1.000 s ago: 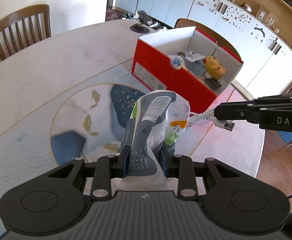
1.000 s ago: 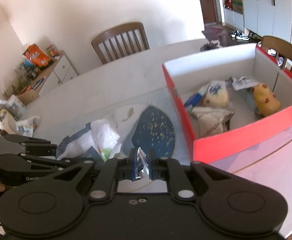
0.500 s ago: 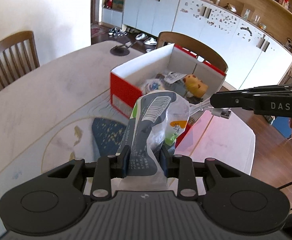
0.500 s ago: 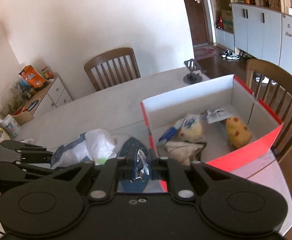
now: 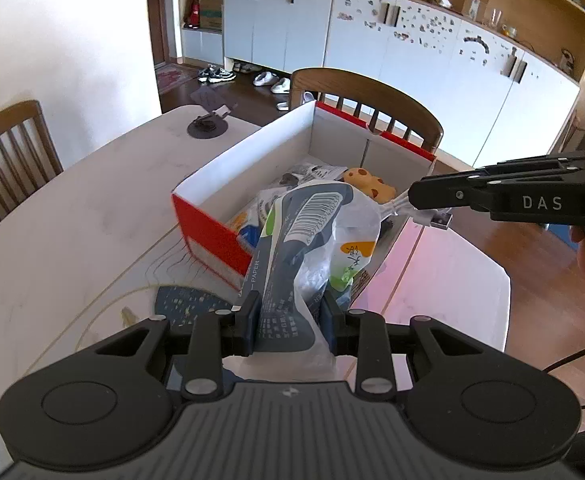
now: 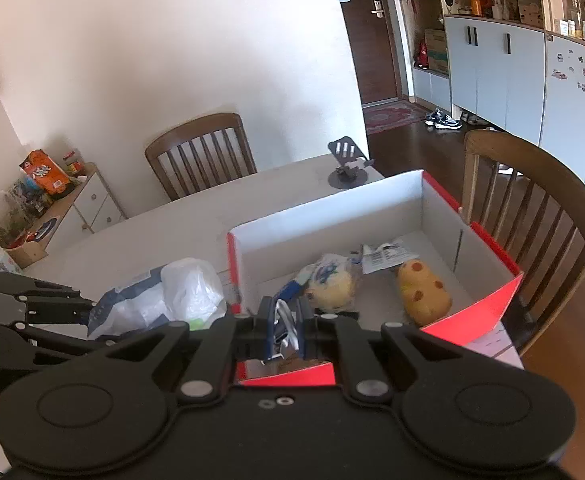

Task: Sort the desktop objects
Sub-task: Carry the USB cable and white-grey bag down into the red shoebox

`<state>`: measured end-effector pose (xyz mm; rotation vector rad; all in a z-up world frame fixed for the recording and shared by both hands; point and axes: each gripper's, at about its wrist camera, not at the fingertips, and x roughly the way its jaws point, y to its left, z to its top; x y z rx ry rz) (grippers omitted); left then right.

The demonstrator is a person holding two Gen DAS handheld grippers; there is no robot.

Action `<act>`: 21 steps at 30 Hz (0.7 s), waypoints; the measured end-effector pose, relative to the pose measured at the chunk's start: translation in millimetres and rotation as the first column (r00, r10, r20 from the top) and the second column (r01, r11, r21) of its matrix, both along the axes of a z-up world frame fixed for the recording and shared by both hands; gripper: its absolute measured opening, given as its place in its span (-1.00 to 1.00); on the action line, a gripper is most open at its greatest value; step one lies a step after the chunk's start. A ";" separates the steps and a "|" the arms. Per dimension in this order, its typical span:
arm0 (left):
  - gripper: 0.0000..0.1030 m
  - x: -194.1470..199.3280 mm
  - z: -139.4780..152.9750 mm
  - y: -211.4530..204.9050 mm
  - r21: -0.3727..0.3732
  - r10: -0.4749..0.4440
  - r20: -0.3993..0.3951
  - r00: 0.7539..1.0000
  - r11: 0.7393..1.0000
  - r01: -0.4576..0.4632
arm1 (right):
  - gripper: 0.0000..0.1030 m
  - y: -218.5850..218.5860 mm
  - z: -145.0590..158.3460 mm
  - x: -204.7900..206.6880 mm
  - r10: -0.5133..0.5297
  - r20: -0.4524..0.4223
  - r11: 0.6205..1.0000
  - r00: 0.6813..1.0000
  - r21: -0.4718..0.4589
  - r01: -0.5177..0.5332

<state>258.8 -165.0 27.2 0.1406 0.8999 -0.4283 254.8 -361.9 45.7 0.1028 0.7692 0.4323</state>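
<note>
On my left gripper (image 5: pixel 288 320) the fingers (image 5: pixel 247 322) are clamped on the lower end of a crumpled plastic package (image 5: pixel 312 248); the package rises from between them toward 12 o'clock, barcode face up, its upper end over the near corner of the red box (image 5: pixel 208 232).

On my right gripper (image 6: pixel 286 330) the fingers (image 6: pixel 266 330) are pressed narrow on a white USB cable (image 6: pixel 284 326), which sits squarely between the pads. In the left wrist view the cable's metal plug (image 5: pixel 438 220) hangs just below the fingertips, at 2 o'clock from the package and above the box's right wall.

The red box stands open on the tabletop (image 5: pixel 72 216). Inside it I see a yellow spotted plush (image 6: pixel 422 292) at 1 o'clock from my right fingers, a round yellow plush in a wrapper (image 6: pixel 330 282) just left of it, and a printed wrapper (image 6: pixel 384 256) touching both at the far side.

Beyond the box, at 12 o'clock, a grey phone stand (image 6: pixel 346 166) sits near the far tabletop edge. Wooden chairs (image 6: pixel 202 152) stand behind.
</note>
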 end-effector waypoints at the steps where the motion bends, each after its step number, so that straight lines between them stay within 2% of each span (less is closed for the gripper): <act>1: -0.43 3.3 0.6 -4.8 0.008 -0.008 0.002 1.000 1.000 0.007 | -0.81 -2.6 -0.5 2.9 -0.001 -0.001 1.000 1.000 -0.002 0.001; 11: -0.43 36.6 1.1 -40.0 0.081 -0.057 0.003 0.998 0.995 0.057 | -0.81 -19.2 -3.9 30.4 0.010 -0.008 0.999 1.000 -0.032 -0.010; 21: -0.43 68.1 -14.2 -64.5 0.147 -0.068 0.001 0.998 0.987 0.067 | -0.81 -33.5 -17.4 51.0 0.007 -0.035 0.998 0.999 -0.058 -0.010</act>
